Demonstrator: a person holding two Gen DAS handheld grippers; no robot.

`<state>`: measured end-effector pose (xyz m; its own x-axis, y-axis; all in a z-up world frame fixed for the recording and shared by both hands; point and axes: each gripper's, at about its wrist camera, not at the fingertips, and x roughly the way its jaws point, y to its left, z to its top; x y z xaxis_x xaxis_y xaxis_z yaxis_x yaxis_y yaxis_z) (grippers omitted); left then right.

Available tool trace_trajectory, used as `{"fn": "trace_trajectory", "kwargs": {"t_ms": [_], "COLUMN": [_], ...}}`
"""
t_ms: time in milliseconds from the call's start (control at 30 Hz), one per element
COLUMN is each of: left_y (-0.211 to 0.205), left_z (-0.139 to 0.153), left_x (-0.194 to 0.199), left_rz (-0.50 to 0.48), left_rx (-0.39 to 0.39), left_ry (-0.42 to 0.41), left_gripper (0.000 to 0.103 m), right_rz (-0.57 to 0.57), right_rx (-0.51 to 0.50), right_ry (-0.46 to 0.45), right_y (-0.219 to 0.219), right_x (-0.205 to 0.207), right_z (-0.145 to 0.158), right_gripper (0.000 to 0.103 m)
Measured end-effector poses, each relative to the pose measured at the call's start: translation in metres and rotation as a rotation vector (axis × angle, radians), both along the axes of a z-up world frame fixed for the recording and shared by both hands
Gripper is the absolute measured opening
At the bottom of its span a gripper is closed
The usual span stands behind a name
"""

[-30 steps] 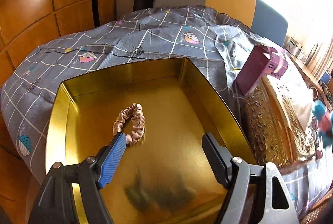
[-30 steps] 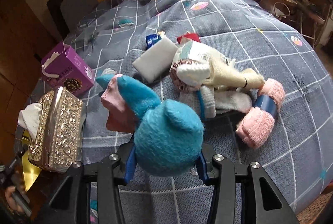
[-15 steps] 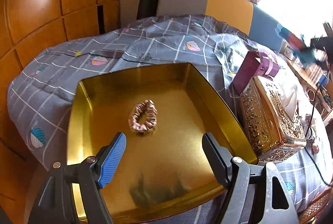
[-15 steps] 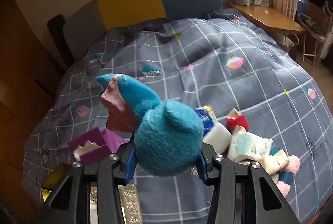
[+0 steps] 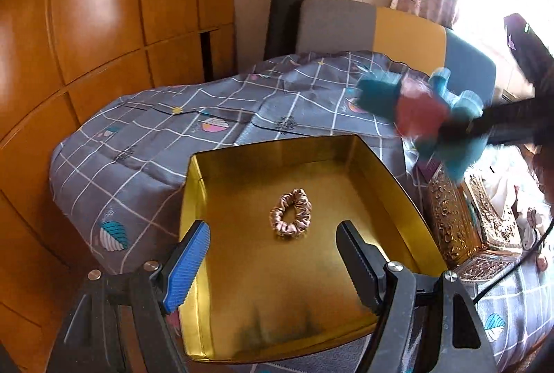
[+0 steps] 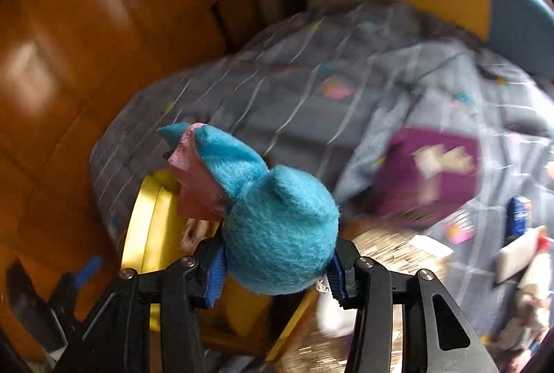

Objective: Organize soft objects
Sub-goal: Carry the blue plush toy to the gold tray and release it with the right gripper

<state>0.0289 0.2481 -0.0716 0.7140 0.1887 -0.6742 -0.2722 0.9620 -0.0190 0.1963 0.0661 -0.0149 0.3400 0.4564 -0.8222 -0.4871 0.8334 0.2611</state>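
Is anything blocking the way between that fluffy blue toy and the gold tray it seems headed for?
Nothing visible blocks it. The blue toy, gripped in the right tongs, is beside the gold tray, which is open on top and holds only a scrunchie. The left tongs hover open at its near edge.

Grey checked quilt (image 5: 214, 116) covers the bed; ornate tissue box (image 5: 464, 227) at three o'clock, wardrobe (image 5: 86, 26) at ten.

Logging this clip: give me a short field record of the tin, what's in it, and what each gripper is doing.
tin: gold tin, open, on the bed
in tin: one pink scrunchie
left gripper: open, empty, above the tin's near end
right gripper: shut on a blue plush, in the air
plush in left view: blurred, beyond the tin's far right corner
beside tin: ornate tissue box
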Motion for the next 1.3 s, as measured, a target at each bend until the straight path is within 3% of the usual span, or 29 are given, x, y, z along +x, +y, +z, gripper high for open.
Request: {"fn": "trace_trajectory", "kwargs": {"t_ms": [267,633,733,800,867,933,1300], "left_y": [0.005,0.003,0.001,0.000,0.000,-0.001,-0.012], "left_z": [0.006,0.018,0.021,0.023,0.024,0.025,0.024], "left_x": [-0.011,-0.020,-0.022,-0.023,-0.024,-0.024,-0.025], "left_rz": [0.043,0.058,0.060,0.057,0.054,0.053,0.036], "left_rx": [0.033,0.085,0.100,0.106,0.102,0.105,0.120], "left_ry": [-0.019,-0.051,-0.063,-0.068,-0.073,-0.072,-0.062], "left_gripper": [0.077,0.077,0.077,0.077,0.077,0.077,0.077], "right_rz": [0.043,0.026,0.025,0.017,0.002,-0.007,-0.033], "right_rx": [-0.059,-0.133,-0.137,-0.141,-0.138,-0.127,-0.114], "right_ry": [0.097,0.062,0.050,0.021,-0.018,-0.056,-0.188], "right_y": [0.048,0.067,0.066,0.064,0.062,0.059,0.048], "right_x": [-0.021,-0.022,-0.024,-0.027,-0.030,-0.034,-0.053], "right_z": [-0.059,-0.092,-0.092,-0.089,-0.084,-0.076,-0.045], "right_gripper": [0.052,0.058,0.059,0.064,0.077,0.080,0.081]}}
